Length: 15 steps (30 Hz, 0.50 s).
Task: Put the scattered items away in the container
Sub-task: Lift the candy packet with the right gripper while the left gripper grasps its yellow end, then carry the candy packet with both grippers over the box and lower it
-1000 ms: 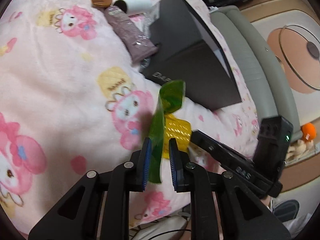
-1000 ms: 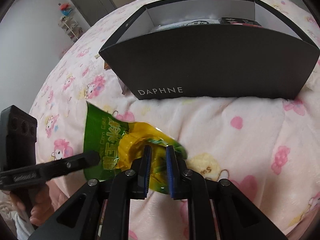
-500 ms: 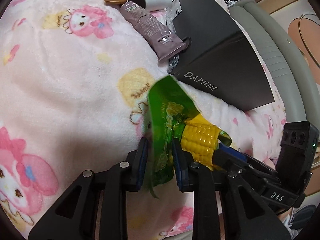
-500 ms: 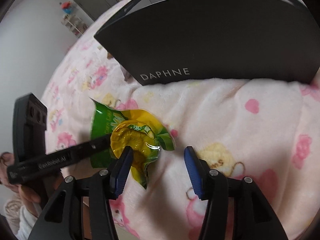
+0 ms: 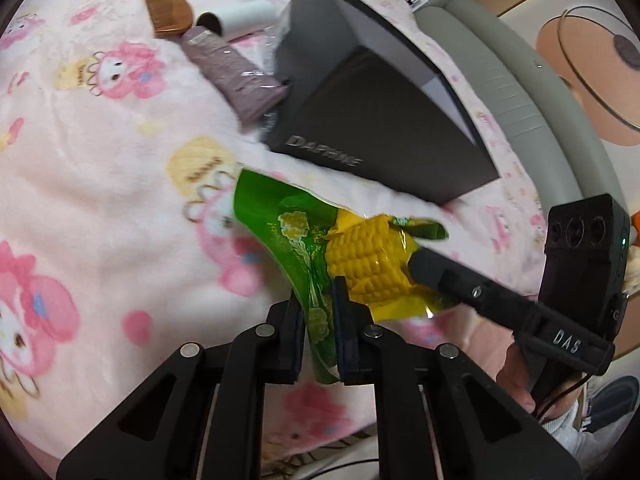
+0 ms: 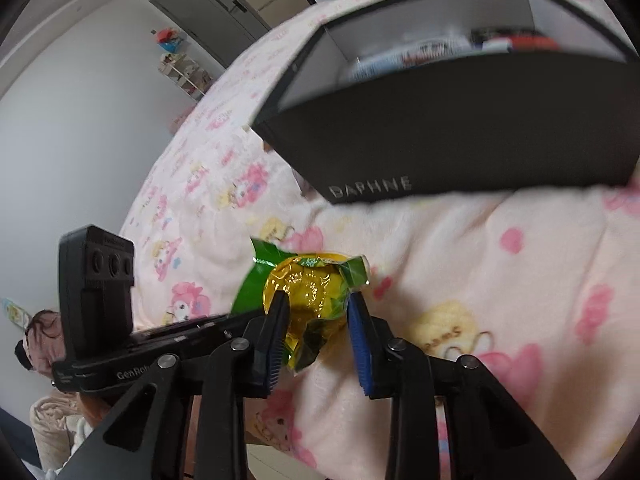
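Note:
A green packet holding a yellow corn cob [image 5: 360, 264] hangs just above the pink blanket [image 5: 100, 160]. My left gripper [image 5: 318, 300] is shut on its flat green side. My right gripper [image 6: 316, 308] comes in from the right; its jaws are closing on the bulging yellow end of the corn packet [image 6: 308, 292], and both pads touch it. The black DAPHNE box [image 6: 480, 132] stands open just beyond, with several items inside. In the left wrist view the black box [image 5: 380, 120] lies up and to the right of the packet.
Beside the box's left end lie a purple tube [image 5: 236, 76], a wooden comb [image 5: 168, 16], a white roll [image 5: 244, 20] and clear wrapping [image 5: 280, 32]. A grey padded bed edge [image 5: 500, 80] runs behind the box. A person's hand [image 5: 516, 376] holds the right gripper.
The right gripper let go of the packet's flat part, opened wide, and now closes around the cob end. The left gripper kept its hold and lifted the packet, turning its printed face up.

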### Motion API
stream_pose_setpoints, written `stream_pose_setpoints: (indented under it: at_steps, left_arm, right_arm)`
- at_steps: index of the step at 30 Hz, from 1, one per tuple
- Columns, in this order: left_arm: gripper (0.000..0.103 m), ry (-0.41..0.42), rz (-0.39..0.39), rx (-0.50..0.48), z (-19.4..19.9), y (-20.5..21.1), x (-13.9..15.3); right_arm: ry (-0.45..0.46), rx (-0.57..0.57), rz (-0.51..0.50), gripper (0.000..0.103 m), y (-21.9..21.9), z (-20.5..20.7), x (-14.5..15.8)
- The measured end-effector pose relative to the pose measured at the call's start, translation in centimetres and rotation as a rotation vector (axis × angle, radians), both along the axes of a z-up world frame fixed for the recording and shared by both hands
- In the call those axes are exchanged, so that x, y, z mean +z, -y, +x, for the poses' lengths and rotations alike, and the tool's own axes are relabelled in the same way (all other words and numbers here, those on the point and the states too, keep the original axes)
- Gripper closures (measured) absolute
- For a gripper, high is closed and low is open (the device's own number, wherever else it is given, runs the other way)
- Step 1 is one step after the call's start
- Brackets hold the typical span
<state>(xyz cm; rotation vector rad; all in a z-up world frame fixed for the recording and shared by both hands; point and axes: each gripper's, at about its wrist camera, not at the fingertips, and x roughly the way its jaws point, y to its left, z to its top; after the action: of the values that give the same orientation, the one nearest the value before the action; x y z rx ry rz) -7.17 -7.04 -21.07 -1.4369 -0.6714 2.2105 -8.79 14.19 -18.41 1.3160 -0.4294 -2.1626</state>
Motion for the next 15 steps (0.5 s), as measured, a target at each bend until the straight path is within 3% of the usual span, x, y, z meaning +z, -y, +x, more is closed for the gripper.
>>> stream_pose_setpoints:
  at_steps: [8,15]
  left_arm:
    - [0.094,-0.052,0.02,0.011,-0.1,-1.9,3.9]
    - [0.094,-0.104,-0.03,-0.03,-3.5,-5.1,7.6]
  right_arm:
    - [-0.102,-0.004,0.015,0.076,-1.2,0.2,4.2]
    - [-0.18,-0.034,0.003,0.076,-3.5,-1.8,7.5]
